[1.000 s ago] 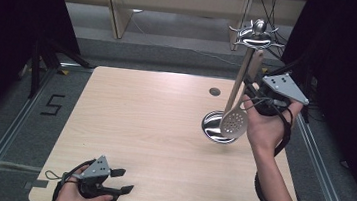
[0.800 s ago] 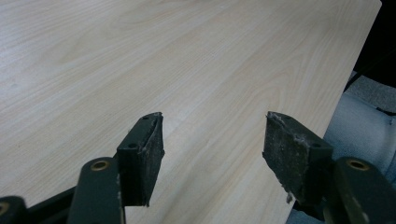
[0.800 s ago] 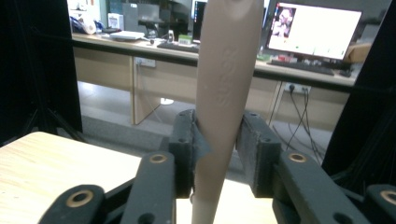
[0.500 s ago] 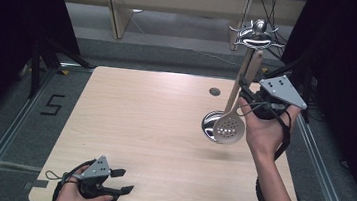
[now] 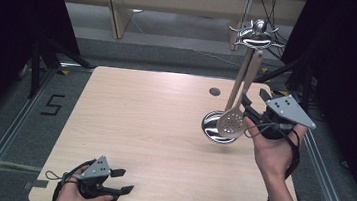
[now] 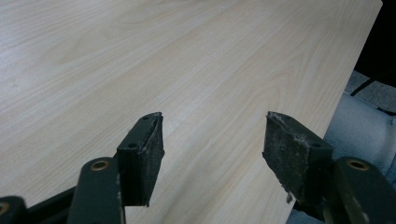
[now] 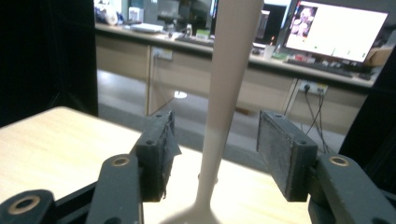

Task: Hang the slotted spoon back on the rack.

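The light wooden worktop carries a metal utensil stand near its far right corner; the stand's round shiny base rests on the wood and its hooked crown rises above the far edge; a beige slotted spoon hangs from the crown, handle up, perforated bowl low over the base; the right tool is raised at the right edge, just beside the spoon, its jaws spread with the handle standing between the pads and touching neither, as the right gripper view shows; the left tool rests at the near left corner in the person's hand, jaws parted and gripping nothing, bare wood beneath them; a small dark grommet sits in the worktop near the far edge.
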Demonstrator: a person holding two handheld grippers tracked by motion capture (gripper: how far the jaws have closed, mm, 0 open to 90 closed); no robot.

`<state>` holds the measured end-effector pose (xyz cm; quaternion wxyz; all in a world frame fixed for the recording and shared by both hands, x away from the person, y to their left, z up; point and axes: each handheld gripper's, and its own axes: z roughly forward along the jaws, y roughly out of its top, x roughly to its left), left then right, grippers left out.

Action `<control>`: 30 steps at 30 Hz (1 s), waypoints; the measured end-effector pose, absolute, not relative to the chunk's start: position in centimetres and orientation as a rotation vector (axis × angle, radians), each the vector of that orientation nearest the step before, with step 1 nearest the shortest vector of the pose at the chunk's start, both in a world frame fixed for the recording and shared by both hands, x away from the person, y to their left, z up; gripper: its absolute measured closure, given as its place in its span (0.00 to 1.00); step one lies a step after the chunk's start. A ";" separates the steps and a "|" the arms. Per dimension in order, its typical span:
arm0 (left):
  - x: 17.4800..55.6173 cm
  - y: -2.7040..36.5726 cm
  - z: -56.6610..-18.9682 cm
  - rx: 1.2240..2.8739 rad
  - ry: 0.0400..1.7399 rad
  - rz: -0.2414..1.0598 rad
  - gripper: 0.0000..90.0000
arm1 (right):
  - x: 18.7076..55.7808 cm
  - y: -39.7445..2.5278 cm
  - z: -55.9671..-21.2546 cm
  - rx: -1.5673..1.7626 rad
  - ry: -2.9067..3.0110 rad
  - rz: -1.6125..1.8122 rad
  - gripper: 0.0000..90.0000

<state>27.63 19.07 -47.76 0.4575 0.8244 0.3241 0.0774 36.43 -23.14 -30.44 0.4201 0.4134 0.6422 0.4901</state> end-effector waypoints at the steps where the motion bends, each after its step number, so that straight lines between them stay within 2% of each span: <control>1: 27.6 19.1 -47.8 2.032 0.799 0.191 0.41 | 36.2 -23.3 -30.8 1.041 1.621 1.228 0.52; 4: 27.6 19.0 -47.8 2.022 0.805 0.186 0.41 | 35.8 -24.0 -31.7 1.047 1.642 1.213 0.52; 6: 27.8 19.2 -47.7 2.072 0.781 0.198 0.41 | 35.3 -24.6 -32.9 1.086 1.665 1.213 0.52; 14: 27.6 19.1 -47.8 2.029 0.801 0.192 0.41 | 34.6 -26.1 -36.4 1.168 1.736 1.204 0.52; 21: 27.8 19.0 -47.9 2.033 0.775 0.200 0.41 | 33.3 -26.7 -42.0 1.265 1.855 1.185 0.50; 30: 27.7 18.9 -47.9 2.037 0.769 0.185 0.41 | 32.4 -28.6 -44.2 1.317 1.876 1.137 0.47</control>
